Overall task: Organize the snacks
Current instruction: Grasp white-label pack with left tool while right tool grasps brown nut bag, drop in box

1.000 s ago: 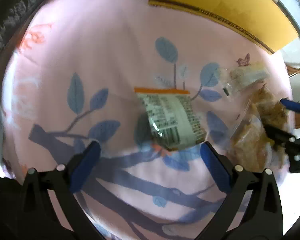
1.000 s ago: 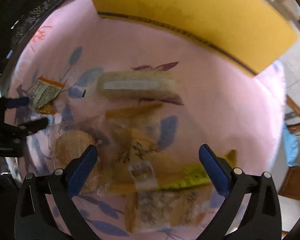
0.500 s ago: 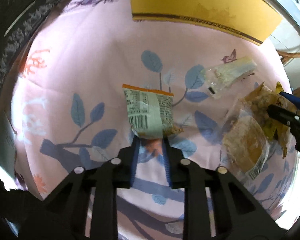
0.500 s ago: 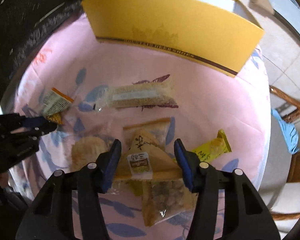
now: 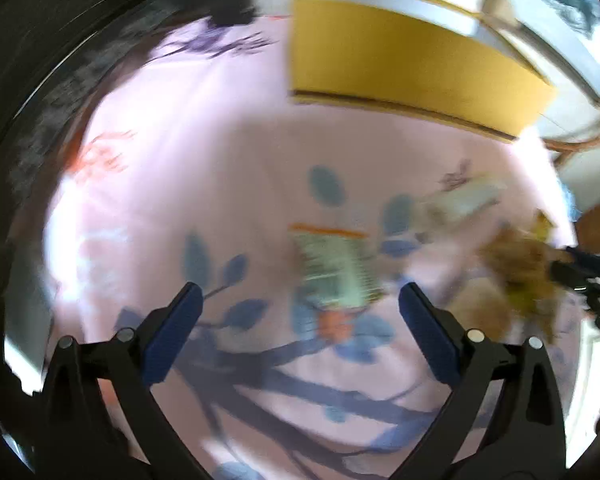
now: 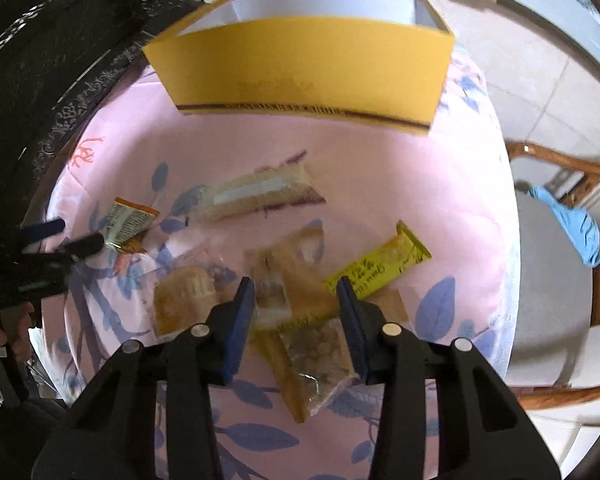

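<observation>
Closing right tongs [image 6: 296, 300] on brown packet [image 6: 296, 280]; left tongs [image 5: 300, 308] opening, empty; yellow box [image 6: 300, 64] unfilled, snacks all on table [image 6: 380, 168].

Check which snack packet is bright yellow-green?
The long bar wrapper lying diagonally right of the right gripper; the other packets are tan, clear or white-and-orange.

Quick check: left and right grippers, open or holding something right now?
Left gripper: open, holding nothing.
Right gripper: jaws closing around brown snack packets.
</observation>
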Demonstrator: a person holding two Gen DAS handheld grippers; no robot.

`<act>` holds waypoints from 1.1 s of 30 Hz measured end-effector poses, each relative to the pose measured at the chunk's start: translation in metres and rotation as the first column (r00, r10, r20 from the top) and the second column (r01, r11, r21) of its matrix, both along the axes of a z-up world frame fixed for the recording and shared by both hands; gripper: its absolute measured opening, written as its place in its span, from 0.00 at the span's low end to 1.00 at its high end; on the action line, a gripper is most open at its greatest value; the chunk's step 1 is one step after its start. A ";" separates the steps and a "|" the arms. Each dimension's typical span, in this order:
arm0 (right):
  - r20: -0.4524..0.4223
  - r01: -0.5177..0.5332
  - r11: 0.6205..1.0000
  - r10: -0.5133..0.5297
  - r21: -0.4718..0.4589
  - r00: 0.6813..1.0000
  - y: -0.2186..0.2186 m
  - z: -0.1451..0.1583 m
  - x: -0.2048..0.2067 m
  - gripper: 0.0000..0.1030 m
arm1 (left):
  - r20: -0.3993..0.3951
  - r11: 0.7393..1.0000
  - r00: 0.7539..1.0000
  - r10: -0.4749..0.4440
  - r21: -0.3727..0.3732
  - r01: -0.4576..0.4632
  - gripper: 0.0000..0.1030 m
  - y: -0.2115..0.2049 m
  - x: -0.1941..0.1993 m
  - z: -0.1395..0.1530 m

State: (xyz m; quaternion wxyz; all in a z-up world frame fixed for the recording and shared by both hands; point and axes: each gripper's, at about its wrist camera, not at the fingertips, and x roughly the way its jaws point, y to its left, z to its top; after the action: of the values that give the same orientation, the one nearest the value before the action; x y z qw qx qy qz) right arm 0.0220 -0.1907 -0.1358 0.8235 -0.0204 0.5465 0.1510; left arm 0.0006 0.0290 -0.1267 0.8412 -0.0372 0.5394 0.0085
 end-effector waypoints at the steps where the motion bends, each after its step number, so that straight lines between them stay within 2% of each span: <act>1: -0.013 0.000 1.000 0.000 0.003 1.000 -0.003 -0.002 -0.001 0.43 | -0.003 1.000 1.000 -0.014 0.026 0.014 0.98 -0.005 0.003 0.003; 2: -0.024 -0.004 1.000 0.004 -0.010 1.000 -0.005 -0.003 -0.004 0.53 | -0.006 0.998 1.000 -0.022 0.063 0.023 0.98 -0.010 0.005 0.003; 3: -0.029 -0.003 0.999 0.002 -0.035 1.000 -0.007 -0.003 -0.006 0.72 | -0.020 0.994 0.999 -0.038 0.102 0.040 0.98 -0.015 0.009 0.000; 5: -0.012 0.006 0.998 -0.007 -0.064 1.000 -0.014 -0.002 -0.009 0.81 | -0.070 0.988 0.996 -0.048 0.146 0.058 0.98 -0.021 0.017 -0.014; 6: 0.010 0.014 0.997 -0.013 -0.075 1.000 -0.018 0.001 -0.009 0.86 | -0.108 0.988 0.993 -0.041 0.143 0.056 0.98 -0.021 0.022 -0.025; 8: 0.065 0.017 0.994 -0.010 -0.110 0.998 -0.019 0.007 -0.002 0.89 | -0.145 0.995 0.989 -0.033 0.083 0.046 0.98 -0.019 0.026 -0.040; 10: 0.099 -0.028 0.990 0.042 -0.138 0.994 -0.010 0.009 0.007 0.94 | -0.177 0.997 0.982 -0.063 -0.049 0.055 0.93 -0.015 0.028 -0.051; 11: 0.119 -0.081 0.983 0.101 -0.165 0.988 0.001 0.007 0.013 0.94 | -0.155 0.997 0.986 -0.068 -0.037 0.063 0.92 -0.016 0.027 -0.050; 13: 0.129 -0.162 0.967 0.189 -0.196 0.973 0.019 -0.002 0.022 0.94 | -0.145 0.993 0.983 -0.114 0.015 0.117 0.75 -0.020 0.026 -0.048; 14: 0.109 -0.206 0.960 0.229 -0.187 0.967 0.027 -0.010 0.027 0.94 | -0.128 0.991 0.983 -0.130 0.014 0.133 0.55 -0.020 0.025 -0.044; 15: 0.084 -0.234 0.956 0.252 -0.176 0.964 0.033 -0.020 0.032 0.85 | -0.126 0.991 0.983 -0.133 0.007 0.135 0.53 -0.020 0.025 -0.041; 16: 0.055 -0.241 0.953 0.255 -0.182 0.965 0.036 -0.029 0.037 0.70 | -0.135 0.992 0.982 -0.129 -0.012 0.128 0.53 -0.018 0.027 -0.041; 17: 0.005 -0.258 0.956 0.261 -0.142 0.965 0.038 -0.039 0.042 0.43 | -0.136 0.993 0.984 -0.119 -0.034 0.116 0.52 -0.014 0.028 -0.040; 18: -0.045 -0.257 0.962 0.254 -0.091 0.966 0.038 -0.046 0.044 0.41 | -0.139 0.993 0.984 -0.115 -0.038 0.110 0.52 -0.014 0.028 -0.040; 20: -0.037 -0.263 0.958 0.260 -0.115 0.965 0.041 -0.042 0.040 0.37 | -0.146 0.992 0.981 -0.126 -0.044 0.121 0.52 -0.015 0.025 -0.037; 23: -0.029 -0.220 0.972 0.218 -0.088 0.975 0.035 -0.029 0.036 0.37 | -0.127 0.982 0.983 -0.131 -0.156 0.110 0.51 -0.009 0.023 -0.030; 24: -0.039 -0.175 0.983 0.173 -0.060 0.984 0.028 -0.023 0.036 0.37 | -0.117 0.977 0.985 -0.126 -0.184 0.103 0.51 -0.006 0.022 -0.024; 26: -0.024 -0.123 0.992 0.122 -0.029 0.992 0.019 -0.010 0.035 0.37 | -0.100 0.978 0.987 -0.129 -0.176 0.110 0.51 -0.003 0.021 -0.013; 29: 0.004 -0.051 0.999 0.051 0.016 0.999 0.007 0.011 0.031 0.37 | -0.030 0.970 0.992 -0.119 -0.217 0.110 0.51 0.002 0.020 0.024; 31: 0.038 0.000 0.996 -0.004 0.087 0.999 -0.005 0.037 0.032 0.37 | 0.009 0.972 0.994 -0.110 -0.207 0.110 0.51 0.004 0.027 0.048; 33: 0.114 0.024 0.987 -0.042 0.156 0.993 -0.014 0.068 0.039 0.37 | 0.052 0.985 0.993 -0.105 -0.132 0.112 0.51 -0.006 0.043 0.072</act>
State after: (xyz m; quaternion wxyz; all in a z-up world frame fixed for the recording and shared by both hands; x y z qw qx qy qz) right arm 0.0613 -0.2048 -0.0675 0.8555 0.0437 0.4844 0.1777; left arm 0.0439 0.0232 -0.0543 0.8480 -0.0648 0.5207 -0.0747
